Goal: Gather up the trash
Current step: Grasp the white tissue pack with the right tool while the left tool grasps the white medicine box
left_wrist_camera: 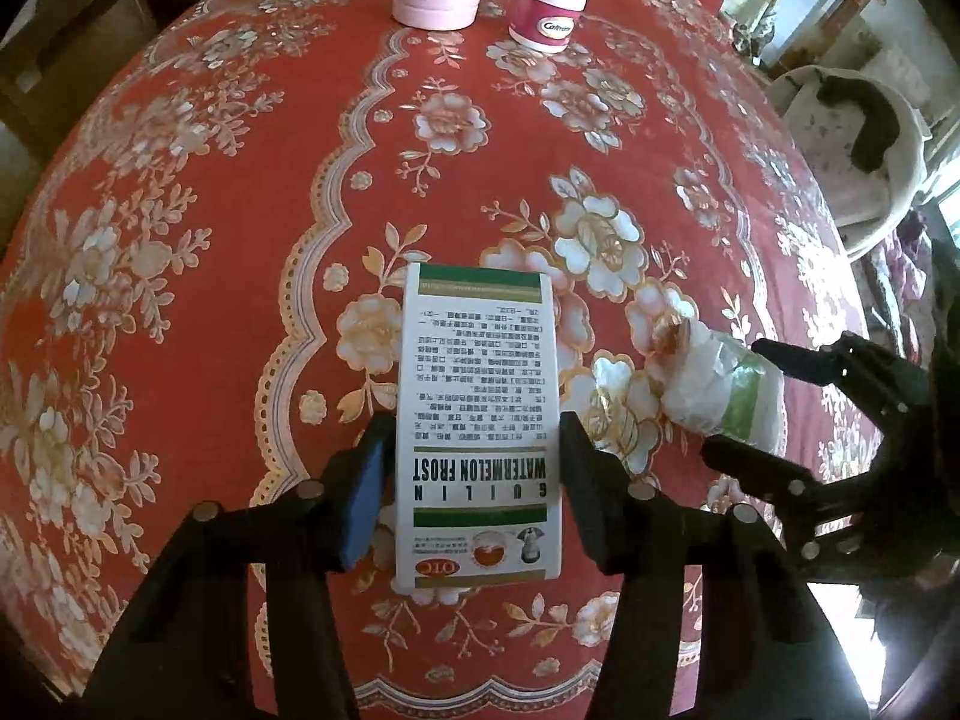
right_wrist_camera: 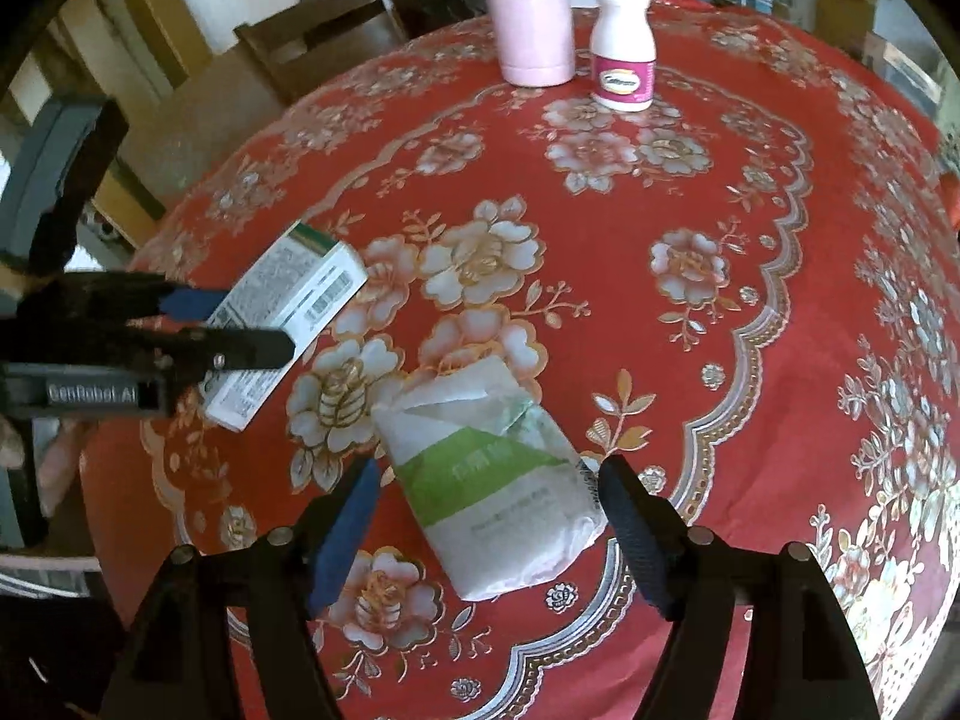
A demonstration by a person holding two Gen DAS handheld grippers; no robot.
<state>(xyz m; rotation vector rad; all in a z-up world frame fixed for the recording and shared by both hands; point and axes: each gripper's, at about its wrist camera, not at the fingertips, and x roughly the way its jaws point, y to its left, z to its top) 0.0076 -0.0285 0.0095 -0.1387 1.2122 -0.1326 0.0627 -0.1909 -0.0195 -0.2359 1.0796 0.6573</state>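
Observation:
A white and green medicine box [left_wrist_camera: 480, 420] printed "Watermelon Frost" lies on the red floral tablecloth [left_wrist_camera: 240, 210]. My left gripper [left_wrist_camera: 474, 480] is closed on the box's sides, fingers touching both long edges; this shows in the right wrist view too [right_wrist_camera: 288, 306]. A crumpled white and green packet [right_wrist_camera: 498, 480] lies to the box's right. My right gripper [right_wrist_camera: 486, 522] is open and straddles the packet with gaps on both sides; it also shows in the left wrist view [left_wrist_camera: 750, 396].
A pink cup [right_wrist_camera: 531, 18] and a white pill bottle with a pink label [right_wrist_camera: 621, 48] stand at the table's far side. A wooden chair [right_wrist_camera: 324, 42] is beyond the far left edge. A white bin or seat [left_wrist_camera: 852, 150] stands off the right edge.

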